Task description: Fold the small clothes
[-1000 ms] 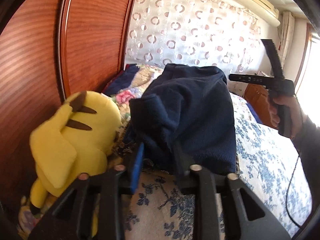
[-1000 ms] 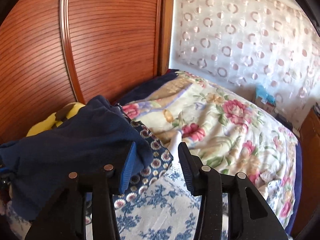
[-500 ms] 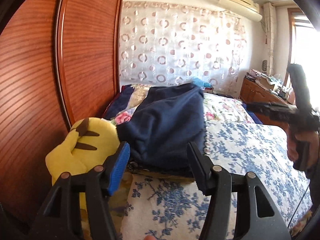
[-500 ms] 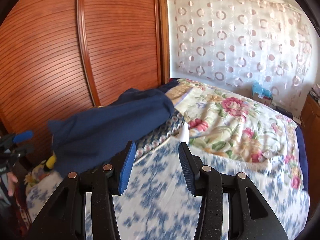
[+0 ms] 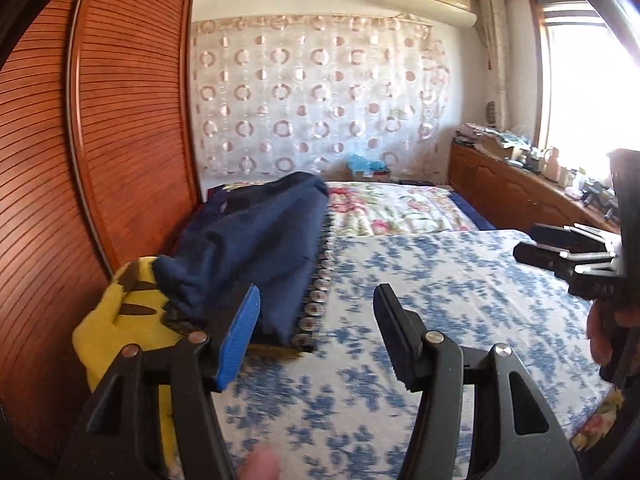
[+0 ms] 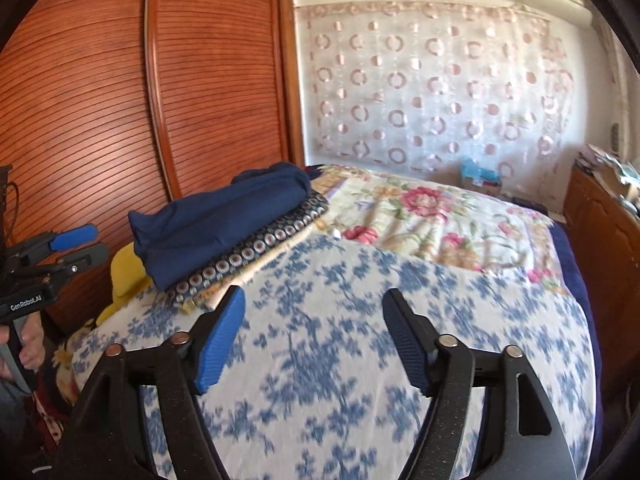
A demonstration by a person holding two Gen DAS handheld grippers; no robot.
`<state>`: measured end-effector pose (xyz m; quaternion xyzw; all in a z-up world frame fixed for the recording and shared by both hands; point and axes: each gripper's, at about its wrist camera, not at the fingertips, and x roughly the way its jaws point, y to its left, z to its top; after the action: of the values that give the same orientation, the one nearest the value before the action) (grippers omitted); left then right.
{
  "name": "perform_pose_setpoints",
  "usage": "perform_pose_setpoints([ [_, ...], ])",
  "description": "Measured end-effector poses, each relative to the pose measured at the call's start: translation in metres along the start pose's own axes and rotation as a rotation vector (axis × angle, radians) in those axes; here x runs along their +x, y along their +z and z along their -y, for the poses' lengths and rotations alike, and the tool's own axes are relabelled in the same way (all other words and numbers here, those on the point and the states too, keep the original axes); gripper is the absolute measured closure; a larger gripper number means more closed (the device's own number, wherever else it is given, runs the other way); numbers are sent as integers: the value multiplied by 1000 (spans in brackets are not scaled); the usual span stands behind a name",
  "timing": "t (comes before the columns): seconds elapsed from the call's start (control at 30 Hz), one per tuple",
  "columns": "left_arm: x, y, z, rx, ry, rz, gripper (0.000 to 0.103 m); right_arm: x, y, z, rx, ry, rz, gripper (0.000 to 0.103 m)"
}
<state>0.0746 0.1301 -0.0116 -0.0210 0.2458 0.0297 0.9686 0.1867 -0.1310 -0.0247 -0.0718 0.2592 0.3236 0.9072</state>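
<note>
The navy blue garment is folded into a long, fat bundle. It lies at the far left side of the bed, next to the brown wooden wardrobe. It sits on top of another folded cloth with a ring pattern, so they look like a small pile. A yellow plush toy peeks out from under the near end of the pile.

I think this garment is done (it is folded and put away on the pile). No other loose clothes show on the blue flowered bedspread, so I cannot tell if more small clothes are waiting. If there are some, they are out of view.

The left gripper has its jaws spread apart, and nothing is between them. In its own view, the bundle sits past the blue pad and does not touch it. The right gripper has just been opening its jaws, and now they stand wide with only the bedspread showing between them. It is well apart from the pile. Both grippers are empty.

In the right wrist view, the bundle's long side runs from the near left to the far right, along the wardrobe. Its rounded, rolled end points toward the far wall with the ring curtain. Its flatter, looser end points back toward the person (near the plush toy). It lies flat, not standing up.
</note>
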Motion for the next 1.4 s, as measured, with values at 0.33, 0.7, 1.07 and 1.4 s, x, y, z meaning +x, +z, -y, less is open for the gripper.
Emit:
perform_pose_setpoints([
  [0.33,-9,-1,47,26,-73,-5,44,-57,-40,18,104,-115,36,23],
  [0.7,-43,25,82,58,-105,43,44,-132,-46,24,162,-206,143,23],
  [1.07,-83,53,93,69,-121,113,44,-183,-31,15,161,-292,248,23],
  [1.4,-82,51,89,58,-112,107,44,-192,-28,12,156,-302,272,23],
])
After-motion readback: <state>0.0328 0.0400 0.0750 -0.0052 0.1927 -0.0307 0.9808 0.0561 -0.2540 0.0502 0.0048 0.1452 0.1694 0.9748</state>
